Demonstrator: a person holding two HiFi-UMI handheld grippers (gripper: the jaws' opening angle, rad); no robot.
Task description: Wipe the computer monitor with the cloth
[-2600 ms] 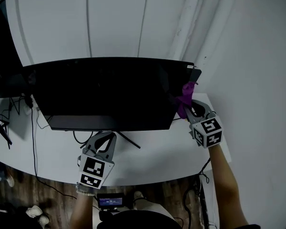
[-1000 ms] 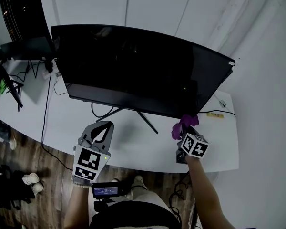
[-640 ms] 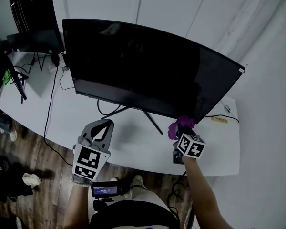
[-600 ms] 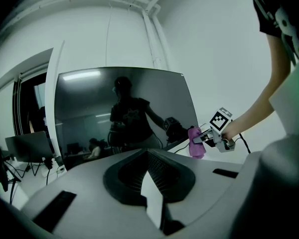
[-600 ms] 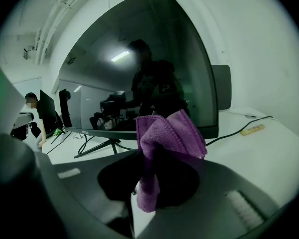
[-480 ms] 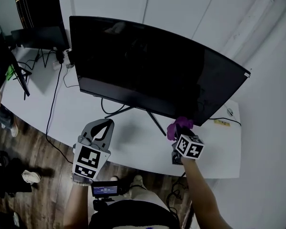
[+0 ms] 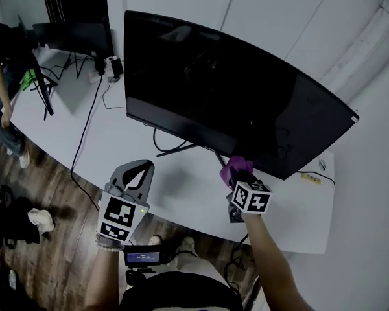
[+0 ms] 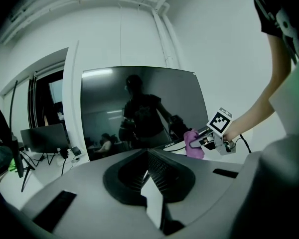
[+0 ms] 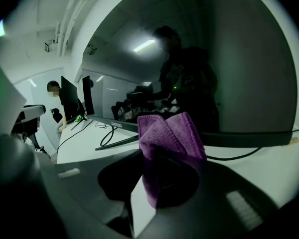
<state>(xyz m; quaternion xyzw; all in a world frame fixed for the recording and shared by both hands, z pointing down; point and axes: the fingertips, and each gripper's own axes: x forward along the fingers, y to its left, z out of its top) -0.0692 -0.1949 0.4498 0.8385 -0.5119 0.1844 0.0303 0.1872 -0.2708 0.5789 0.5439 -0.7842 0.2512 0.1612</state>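
While right claw (image 7: 236, 179) grips cloth (image 9: 170, 132), left claw (image 7: 141, 167) closed, empty.

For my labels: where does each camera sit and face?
Head view: on the head, looking steeply down at monitor and table; forearms, left hand-held gripper and right hand-held gripper show.
Left gripper view: rides the left one, faces the monitor; shut jaws show.
Right gripper view: rides the right one, faces the monitor's lower edge; jaws grip the cloth.
All share the monitor and cloth.

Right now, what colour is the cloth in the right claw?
Purple; the cloth shows best in the right gripper view.
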